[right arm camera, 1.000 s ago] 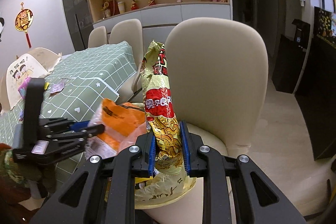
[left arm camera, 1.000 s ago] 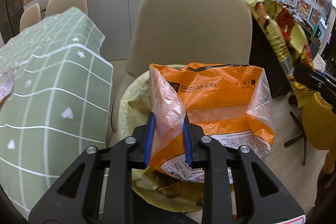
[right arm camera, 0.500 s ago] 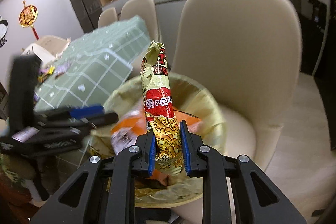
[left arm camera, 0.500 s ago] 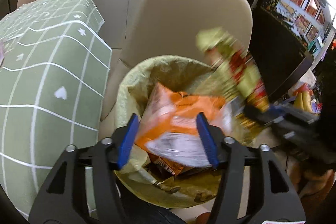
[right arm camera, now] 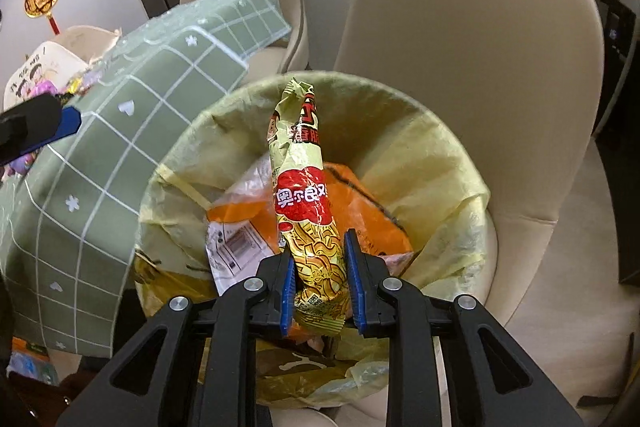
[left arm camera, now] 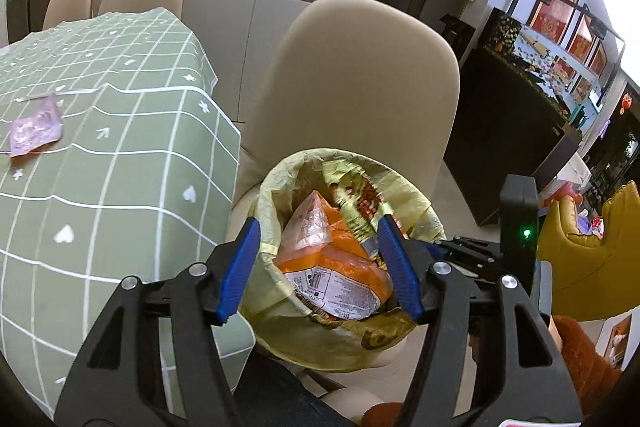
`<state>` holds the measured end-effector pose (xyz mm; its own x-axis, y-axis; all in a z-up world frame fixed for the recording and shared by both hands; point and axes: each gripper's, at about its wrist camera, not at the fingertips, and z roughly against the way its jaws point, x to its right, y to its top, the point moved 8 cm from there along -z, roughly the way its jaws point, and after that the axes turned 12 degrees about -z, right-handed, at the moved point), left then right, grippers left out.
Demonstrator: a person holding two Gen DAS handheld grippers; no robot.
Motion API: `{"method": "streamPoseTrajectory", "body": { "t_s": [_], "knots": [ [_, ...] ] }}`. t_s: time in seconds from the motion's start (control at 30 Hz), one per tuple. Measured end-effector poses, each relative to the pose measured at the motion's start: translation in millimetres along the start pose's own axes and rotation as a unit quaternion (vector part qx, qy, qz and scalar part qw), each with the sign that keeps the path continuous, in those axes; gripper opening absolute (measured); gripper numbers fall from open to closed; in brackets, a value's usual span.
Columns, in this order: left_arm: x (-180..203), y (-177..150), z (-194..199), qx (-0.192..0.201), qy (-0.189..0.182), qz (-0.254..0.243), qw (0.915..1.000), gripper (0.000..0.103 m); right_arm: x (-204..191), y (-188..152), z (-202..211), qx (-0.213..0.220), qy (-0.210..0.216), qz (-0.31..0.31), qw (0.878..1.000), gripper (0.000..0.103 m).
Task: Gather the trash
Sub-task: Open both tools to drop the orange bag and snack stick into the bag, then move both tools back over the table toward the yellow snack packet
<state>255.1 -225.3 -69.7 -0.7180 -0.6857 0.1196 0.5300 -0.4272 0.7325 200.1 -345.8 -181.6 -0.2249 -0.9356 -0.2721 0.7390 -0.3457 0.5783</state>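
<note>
A trash bin lined with a yellow bag (left arm camera: 280, 171) (right arm camera: 440, 155) stands on a beige chair seat. An orange air-cushion bag (left arm camera: 340, 267) (right arm camera: 372, 211) lies inside it. My left gripper (left arm camera: 318, 267) is open and empty above the bin. My right gripper (right arm camera: 318, 277) holds a yellow and red snack wrapper (right arm camera: 304, 195) upright over the bin, its jaws slightly parted around the wrapper's lower end. The wrapper's top also shows in the left wrist view (left arm camera: 352, 195).
A table with a green grid cloth (left arm camera: 100, 167) (right arm camera: 120, 127) stands left of the bin, with a pink wrapper (left arm camera: 36, 131) on it. A beige chair back (left arm camera: 356, 91) (right arm camera: 480, 47) rises behind the bin. More chairs and cabinets are behind.
My left gripper opened and dropped the orange bag into the bin, then drew back. My right gripper lowered the snack wrapper over the bin and its jaws have loosened slightly.
</note>
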Motion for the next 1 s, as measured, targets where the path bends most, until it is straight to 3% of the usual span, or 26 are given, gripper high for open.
{"method": "streamPoseTrajectory", "body": {
  "t_s": [0.03,0.1,0.33,0.53,0.8,1.0],
  "knots": [
    [-1.2,-0.4,3.0,0.001,0.0,0.001,1.0,0.059,-1.5,2.3,5.1,0.012,-0.006,0.004,1.0,0.044],
    [-8.8,-0.9,7.0,0.003,0.001,0.004,1.0,0.059,-2.9,4.7,13.9,0.021,-0.008,0.011,1.0,0.054],
    [-26.8,-6.6,31.5,0.021,0.003,0.02,0.9996,0.059,-23.7,20.6,47.3,0.056,0.006,0.02,0.998,0.054],
    [-56.9,-9.0,68.2,0.048,0.02,0.037,0.998,0.059,-71.0,39.3,68.8,0.079,0.031,0.042,0.995,0.054],
    [-136.6,-19.5,140.5,0.084,0.093,0.075,0.9893,0.062,-157.8,54.7,61.3,0.087,0.065,0.095,0.989,0.054],
    [-208.4,-41.5,175.7,0.073,0.152,0.104,0.9802,0.063,-218.4,54.3,39.9,0.085,0.073,0.13,0.985,0.054]
  ]
}}
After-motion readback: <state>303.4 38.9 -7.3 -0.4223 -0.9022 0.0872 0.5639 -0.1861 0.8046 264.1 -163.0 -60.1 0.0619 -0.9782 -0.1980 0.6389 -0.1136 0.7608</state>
